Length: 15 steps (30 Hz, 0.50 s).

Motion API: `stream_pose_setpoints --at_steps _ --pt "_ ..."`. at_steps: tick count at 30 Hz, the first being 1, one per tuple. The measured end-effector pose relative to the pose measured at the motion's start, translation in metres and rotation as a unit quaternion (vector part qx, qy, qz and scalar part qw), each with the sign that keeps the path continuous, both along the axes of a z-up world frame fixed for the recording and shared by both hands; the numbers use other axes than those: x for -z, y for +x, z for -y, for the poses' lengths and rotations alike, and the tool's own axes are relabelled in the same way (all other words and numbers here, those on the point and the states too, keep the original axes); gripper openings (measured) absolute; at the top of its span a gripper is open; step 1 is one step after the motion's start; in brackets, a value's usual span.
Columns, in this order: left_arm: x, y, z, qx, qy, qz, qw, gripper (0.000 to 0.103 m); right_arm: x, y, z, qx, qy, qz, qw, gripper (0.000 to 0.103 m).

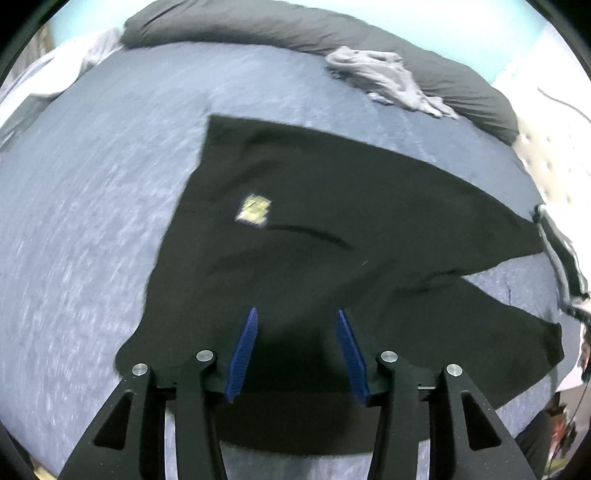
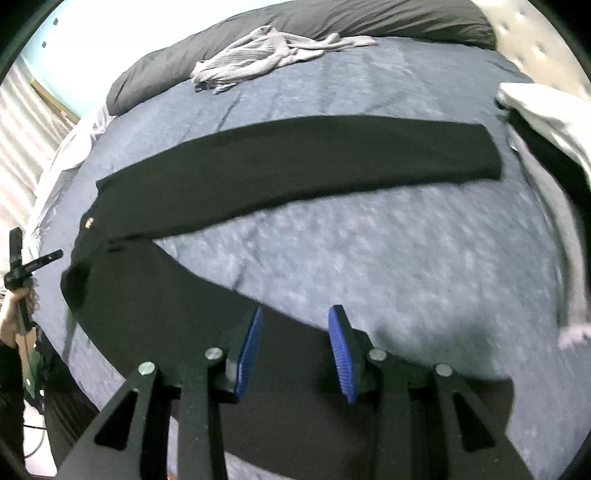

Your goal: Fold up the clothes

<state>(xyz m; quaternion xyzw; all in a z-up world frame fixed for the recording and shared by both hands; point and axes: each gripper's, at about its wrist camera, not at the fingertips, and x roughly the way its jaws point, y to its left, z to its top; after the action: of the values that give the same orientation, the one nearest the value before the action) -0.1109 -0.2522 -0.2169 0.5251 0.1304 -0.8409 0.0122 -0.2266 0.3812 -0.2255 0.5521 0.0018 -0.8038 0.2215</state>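
A pair of black pants point(image 1: 314, 229) with a small yellow label point(image 1: 254, 209) lies spread on the blue bed cover, legs splayed apart. My left gripper point(image 1: 296, 314) is open and empty, hovering over the waist end of the pants. In the right wrist view the two black legs point(image 2: 295, 166) stretch across the bed, one far and one near. My right gripper point(image 2: 296, 312) is open and empty above the near leg point(image 2: 207, 302). The left gripper point(image 2: 22, 266) shows at the left edge of that view, held in a hand.
The blue bed cover point(image 1: 92, 203) fills both views. A crumpled grey garment point(image 1: 388, 77) lies near the dark grey pillow point(image 1: 258, 26) at the far side. A white and black pile of clothes point(image 2: 543, 122) sits at the right, near a tufted headboard point(image 2: 535, 33).
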Motion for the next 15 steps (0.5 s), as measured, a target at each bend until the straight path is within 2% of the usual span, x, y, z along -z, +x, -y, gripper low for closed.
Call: stream_pose_setpoints --at_steps 1,4,11,15 --pt "0.001 0.006 0.005 -0.005 0.002 0.005 1.0000 0.050 0.001 0.006 -0.006 0.002 0.002 -0.001 1.000 0.039" --pt "0.002 0.024 0.017 -0.017 0.008 0.014 0.9997 0.050 0.004 0.023 -0.024 0.006 0.005 -0.002 1.000 0.051" --pt "0.008 0.061 0.037 -0.038 0.013 0.034 0.9986 0.054 0.018 0.058 -0.057 0.021 0.006 0.013 1.000 0.051" --pt "0.015 0.075 0.048 -0.054 0.030 0.039 0.9974 0.055 0.026 0.073 -0.076 0.040 0.002 0.022 0.999 0.051"
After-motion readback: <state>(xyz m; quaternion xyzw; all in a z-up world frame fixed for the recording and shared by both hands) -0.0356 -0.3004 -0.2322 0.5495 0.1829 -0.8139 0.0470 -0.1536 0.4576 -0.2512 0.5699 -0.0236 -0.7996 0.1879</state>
